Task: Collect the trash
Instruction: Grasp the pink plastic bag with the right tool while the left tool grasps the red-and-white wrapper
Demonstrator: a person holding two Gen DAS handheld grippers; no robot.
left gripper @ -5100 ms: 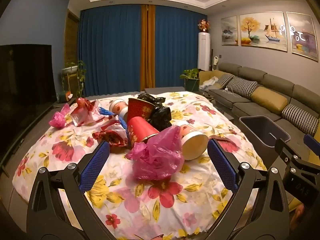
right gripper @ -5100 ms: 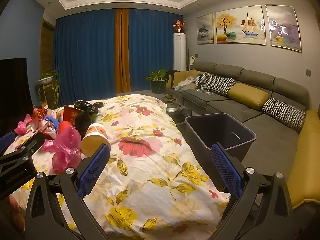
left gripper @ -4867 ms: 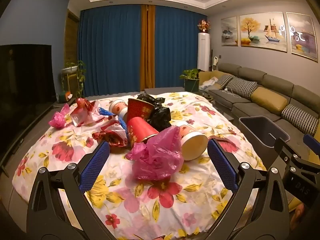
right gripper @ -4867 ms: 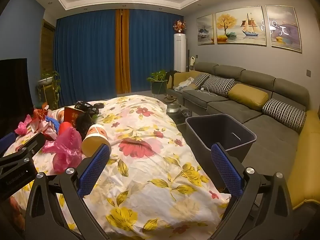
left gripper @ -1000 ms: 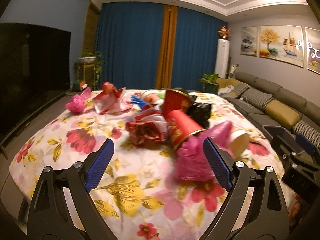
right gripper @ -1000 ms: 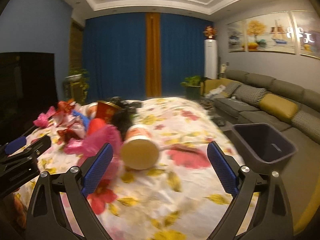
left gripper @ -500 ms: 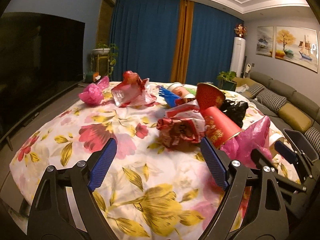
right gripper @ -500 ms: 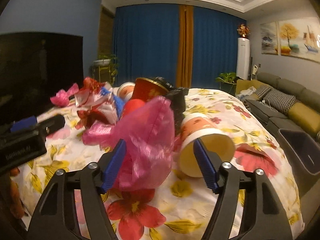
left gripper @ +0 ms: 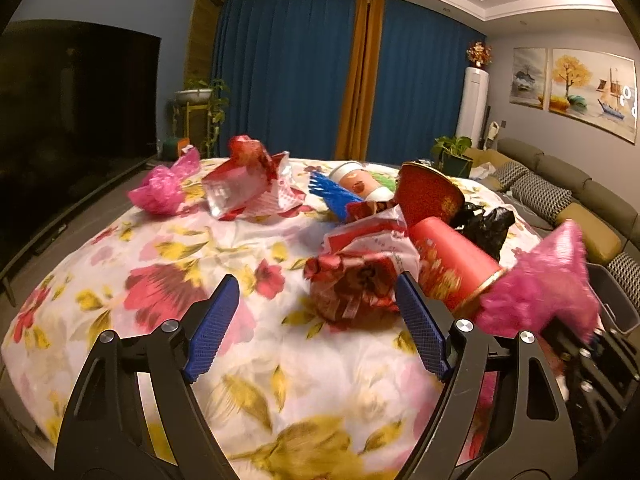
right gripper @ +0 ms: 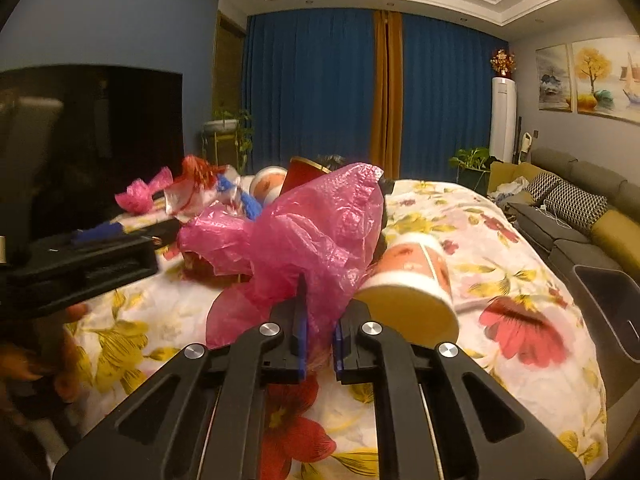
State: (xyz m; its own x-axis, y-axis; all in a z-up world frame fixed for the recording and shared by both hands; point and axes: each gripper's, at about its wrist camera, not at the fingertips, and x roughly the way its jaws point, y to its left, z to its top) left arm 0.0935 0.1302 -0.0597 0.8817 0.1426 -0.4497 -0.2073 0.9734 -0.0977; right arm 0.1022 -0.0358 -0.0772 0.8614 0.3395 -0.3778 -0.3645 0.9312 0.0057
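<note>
Trash lies piled on a table under a floral cloth [left gripper: 160,280]. My right gripper [right gripper: 322,308] has its jaws closing, and the pads pinch the lower folds of a large pink plastic bag [right gripper: 320,220], which shows at the right of the left wrist view [left gripper: 536,280]. A tipped paper cup [right gripper: 412,280] lies just right of that bag. My left gripper [left gripper: 316,280] has its jaws wide and closing slightly, with nothing between the pads. A crumpled red wrapper [left gripper: 356,280] lies just ahead by its right finger, beside a red cup [left gripper: 452,264].
Farther back lie a small pink bag [left gripper: 160,190], a clear-and-red wrapper [left gripper: 244,184], a blue piece [left gripper: 332,196], a paper cup [left gripper: 360,184], a red bowl [left gripper: 430,196] and a black bag [left gripper: 484,224]. A dark bin [right gripper: 608,304] stands right of the table, before the sofa [right gripper: 580,208]. A TV [left gripper: 72,120] stands left.
The right jaws have gone from wide apart to nearly together on the pink bag. The left gripper has moved in closer to the red wrapper and the pile.
</note>
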